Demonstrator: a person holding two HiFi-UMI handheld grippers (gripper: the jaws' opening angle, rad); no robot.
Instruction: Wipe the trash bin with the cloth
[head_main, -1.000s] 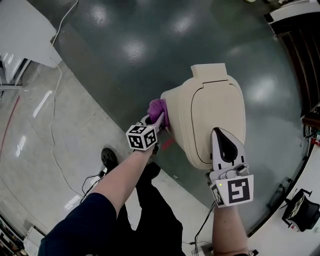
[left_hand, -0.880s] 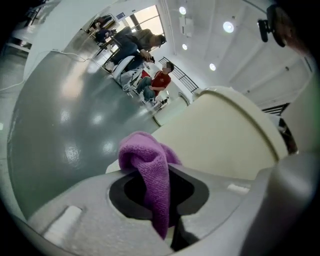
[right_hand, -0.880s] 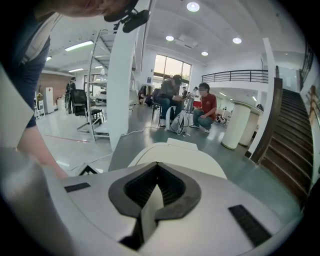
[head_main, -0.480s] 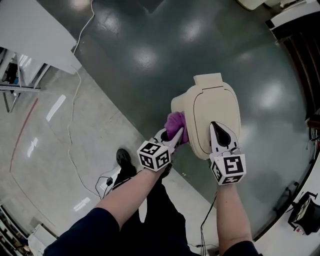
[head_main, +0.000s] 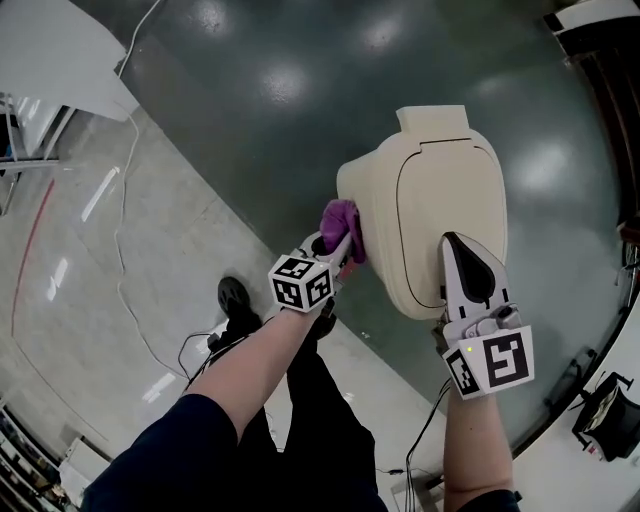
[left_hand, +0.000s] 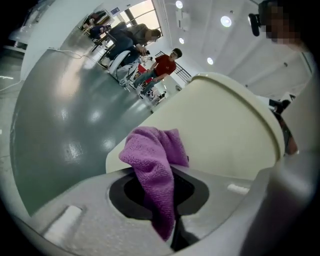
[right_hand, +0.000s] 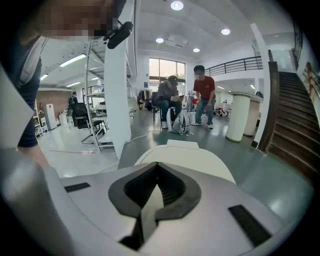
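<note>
A cream trash bin (head_main: 430, 215) with a closed lid stands on the dark green floor; it also shows in the left gripper view (left_hand: 225, 130) and in the right gripper view (right_hand: 187, 157). My left gripper (head_main: 338, 248) is shut on a purple cloth (head_main: 343, 224), which presses against the bin's left side wall. In the left gripper view the cloth (left_hand: 155, 165) hangs from the jaws, right at the bin. My right gripper (head_main: 468, 270) is shut with nothing in it and lies over the front edge of the lid.
A white cable (head_main: 120, 200) trails over the pale floor at left. A white table (head_main: 50, 55) stands at upper left. Stairs (right_hand: 295, 115) rise at right, and two people (right_hand: 187, 97) are far behind the bin. My shoe (head_main: 235, 300) is near the bin.
The purple cloth has slid along the bin's left side wall. The right gripper stays shut over the lid's front. The head view has shifted.
</note>
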